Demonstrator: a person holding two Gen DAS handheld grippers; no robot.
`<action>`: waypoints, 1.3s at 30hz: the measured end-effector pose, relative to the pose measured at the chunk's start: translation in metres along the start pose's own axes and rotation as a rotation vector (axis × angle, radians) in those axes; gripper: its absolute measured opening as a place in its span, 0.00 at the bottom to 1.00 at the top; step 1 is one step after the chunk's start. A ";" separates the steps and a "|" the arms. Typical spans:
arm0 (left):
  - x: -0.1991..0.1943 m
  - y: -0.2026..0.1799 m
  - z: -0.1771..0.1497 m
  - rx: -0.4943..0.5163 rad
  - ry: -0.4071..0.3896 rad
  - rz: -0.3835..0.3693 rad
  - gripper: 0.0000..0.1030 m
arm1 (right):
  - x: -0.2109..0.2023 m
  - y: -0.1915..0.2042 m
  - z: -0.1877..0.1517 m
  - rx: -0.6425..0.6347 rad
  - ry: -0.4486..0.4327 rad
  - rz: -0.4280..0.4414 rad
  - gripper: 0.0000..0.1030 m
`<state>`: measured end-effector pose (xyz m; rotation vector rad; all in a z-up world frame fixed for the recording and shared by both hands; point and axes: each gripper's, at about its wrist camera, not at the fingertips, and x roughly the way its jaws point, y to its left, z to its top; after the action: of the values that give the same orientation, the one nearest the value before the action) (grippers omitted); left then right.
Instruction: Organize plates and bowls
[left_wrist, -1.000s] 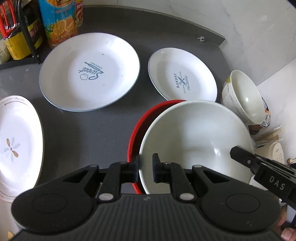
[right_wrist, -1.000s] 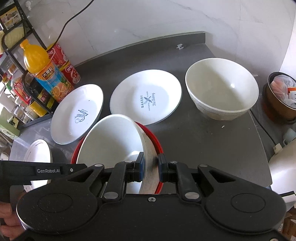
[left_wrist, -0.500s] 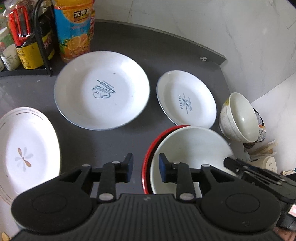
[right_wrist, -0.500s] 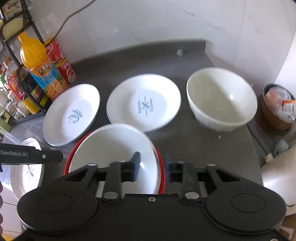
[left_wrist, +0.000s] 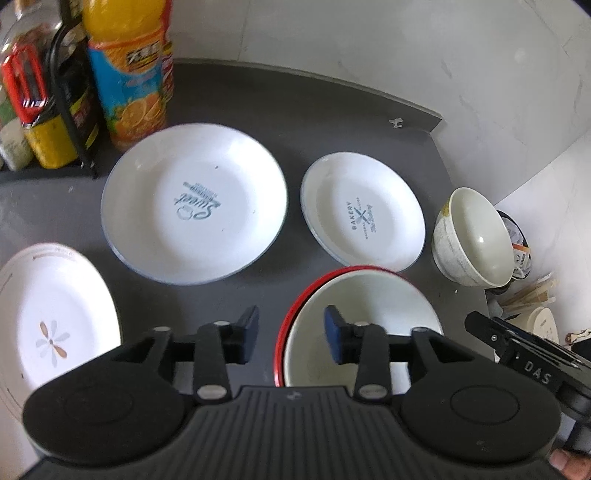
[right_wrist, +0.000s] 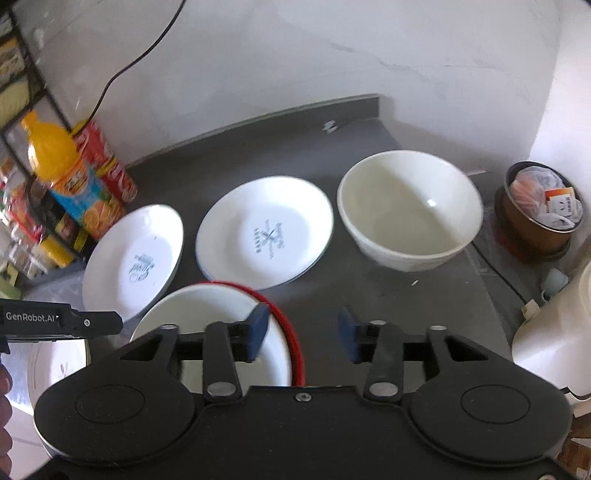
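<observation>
Both tools released; bowl (left_wrist: 365, 325) rests on grey countertop (left_wrist: 295, 122).

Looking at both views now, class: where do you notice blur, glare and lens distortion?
Left wrist view: the orange juice bottle is soft, the counter edge bows from fisheye, and glare marks the cream bowl. Right wrist view: generally blurrier, a glint in the same bowl.
</observation>
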<state>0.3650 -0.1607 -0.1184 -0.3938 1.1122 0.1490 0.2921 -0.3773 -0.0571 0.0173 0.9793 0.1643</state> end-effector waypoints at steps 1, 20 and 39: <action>0.001 -0.004 0.002 0.011 -0.007 0.002 0.45 | -0.001 -0.004 0.001 0.007 -0.011 -0.004 0.48; 0.037 -0.092 0.040 0.112 -0.028 0.000 0.64 | 0.009 -0.089 0.028 0.161 -0.095 -0.059 0.56; 0.119 -0.175 0.063 0.193 0.012 -0.021 0.58 | 0.060 -0.143 0.046 0.263 -0.017 -0.064 0.44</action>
<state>0.5254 -0.3072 -0.1599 -0.2344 1.1229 0.0200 0.3816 -0.5074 -0.0934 0.2275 0.9776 -0.0240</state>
